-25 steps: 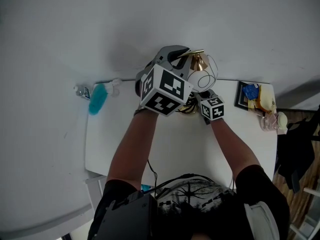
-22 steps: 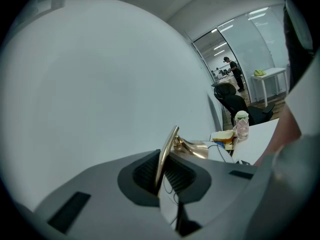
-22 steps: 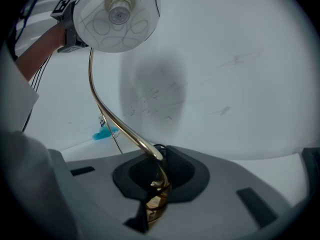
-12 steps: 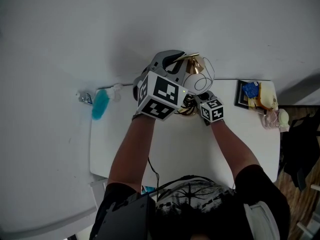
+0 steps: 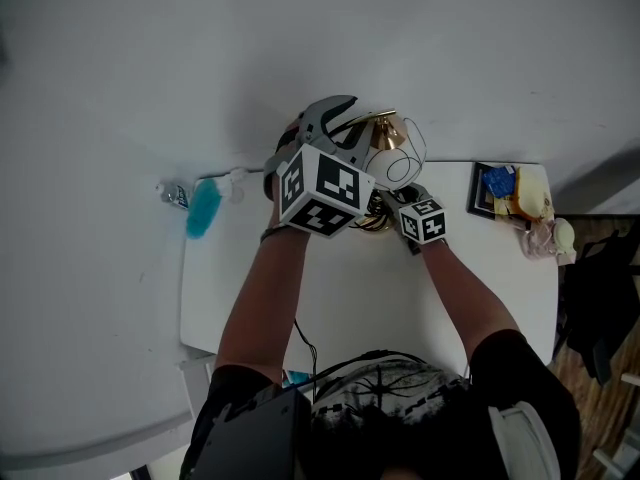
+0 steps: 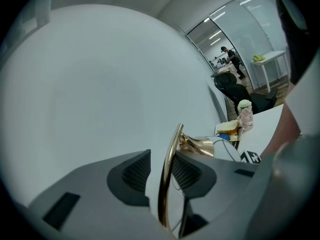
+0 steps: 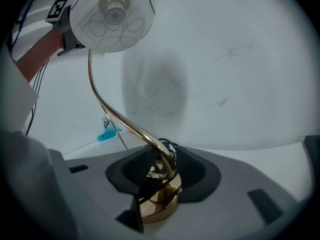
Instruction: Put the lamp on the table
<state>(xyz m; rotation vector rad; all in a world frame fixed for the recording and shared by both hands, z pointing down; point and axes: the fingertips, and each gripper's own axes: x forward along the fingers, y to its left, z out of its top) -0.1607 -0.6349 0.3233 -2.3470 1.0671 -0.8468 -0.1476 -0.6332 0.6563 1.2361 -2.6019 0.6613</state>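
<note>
On the white table (image 5: 300, 308) the left gripper (image 6: 161, 172) has just been opening, jaws loose around the stem (image 6: 171, 149) of the lamp (image 7: 112, 16), the right gripper (image 7: 161, 176) likewise around its base (image 7: 160, 206), which seems set down near the wall (image 5: 300, 48); only withdrawing remains

No text or number can be read.

Soft even light, fisheye warp w/ dark corners.
</note>
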